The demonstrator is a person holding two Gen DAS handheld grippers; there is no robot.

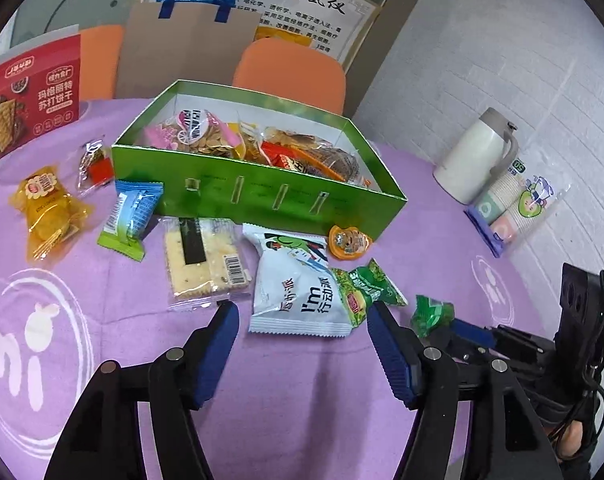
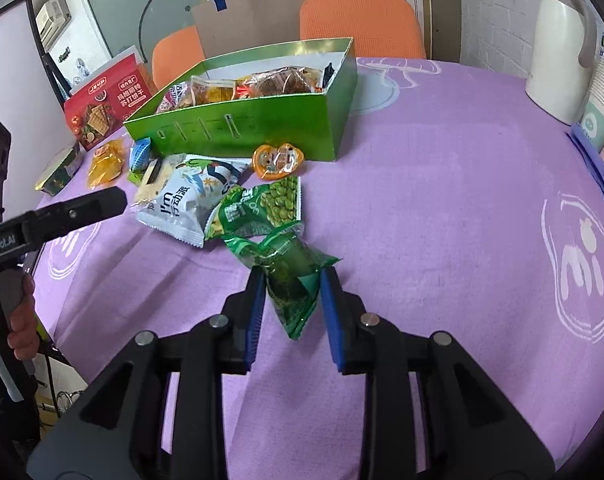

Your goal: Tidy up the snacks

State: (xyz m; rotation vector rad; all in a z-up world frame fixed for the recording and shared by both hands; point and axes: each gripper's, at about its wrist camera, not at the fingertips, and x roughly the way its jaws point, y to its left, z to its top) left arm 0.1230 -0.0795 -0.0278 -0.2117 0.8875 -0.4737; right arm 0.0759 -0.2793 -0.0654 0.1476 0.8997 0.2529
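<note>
Nearest the right wrist camera, the right gripper (image 2: 292, 284) has its blue pads pressed on either side of a green candy-style packet (image 2: 290, 276), pinching it just above the purple tablecloth (image 2: 422, 208). Seen from the left wrist view, the left gripper (image 1: 302, 320) is spread wide with nothing between its fingers, hovering low over the cloth in front of a white snack bag (image 1: 294, 292).

Beyond them stands the green box (image 1: 262, 196), open on top and the largest thing on the table. It holds a heap of wrapped snacks: a pink-and-clear bag of round crackers at its left end, orange and red packets in the middle, and clear wrappers with brown pastry at its right end.

Loose snacks lie in front of the box: a cracker pack (image 1: 204, 258), a green pea bag (image 1: 372, 284) partly overlapping the white bag, a blue-and-green packet (image 1: 130, 216), a yellow packet (image 1: 46, 210) and a small orange jelly cup (image 1: 348, 242) touching the box's front wall.

A white thermos jug (image 1: 476, 156) stands well apart at the right.
</note>
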